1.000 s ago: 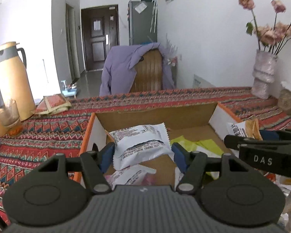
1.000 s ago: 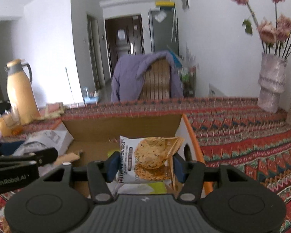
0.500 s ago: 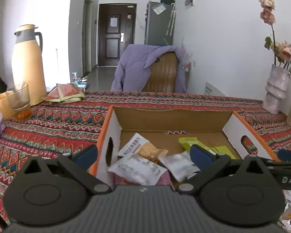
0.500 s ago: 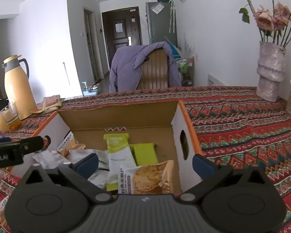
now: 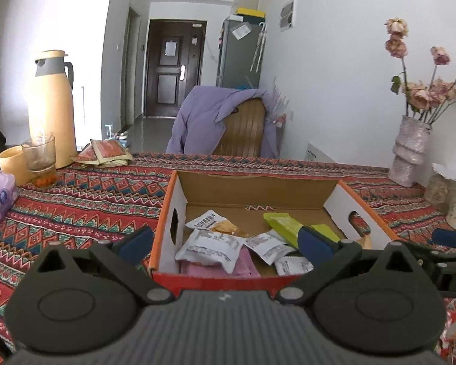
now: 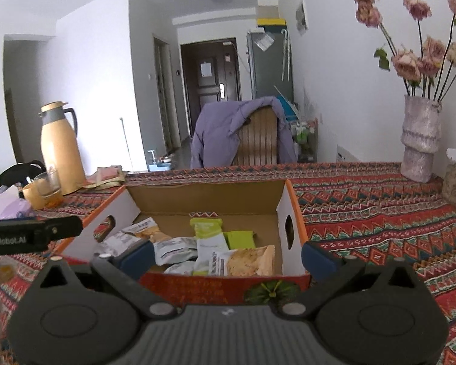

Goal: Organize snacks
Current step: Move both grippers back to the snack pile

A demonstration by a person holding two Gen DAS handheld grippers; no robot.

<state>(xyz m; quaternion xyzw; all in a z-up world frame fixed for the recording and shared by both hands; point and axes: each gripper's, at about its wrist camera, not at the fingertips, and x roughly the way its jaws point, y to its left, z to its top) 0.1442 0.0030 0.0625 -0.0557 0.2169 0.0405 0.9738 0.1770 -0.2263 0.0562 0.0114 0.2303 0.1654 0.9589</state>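
Both tools, left [image 5: 225,240] and right [image 6: 228,254], gape empty before the box's near rim [image 5: 215,279].

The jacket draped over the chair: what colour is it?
Purple; the jacket shows best in the right wrist view.

both grippers [image 5: 225,241] [image 6: 226,255]: grey ribbed body, black round-capped arms, silver pivot screws, blue pads [image 5: 314,243], white side lettering.

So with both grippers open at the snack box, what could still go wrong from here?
1. The cookie packet leans against the cardboard box's near wall; another drop might tip it out.
2. The left gripper and right gripper work side by side and could collide.
3. The glass near the table edge could be knocked.
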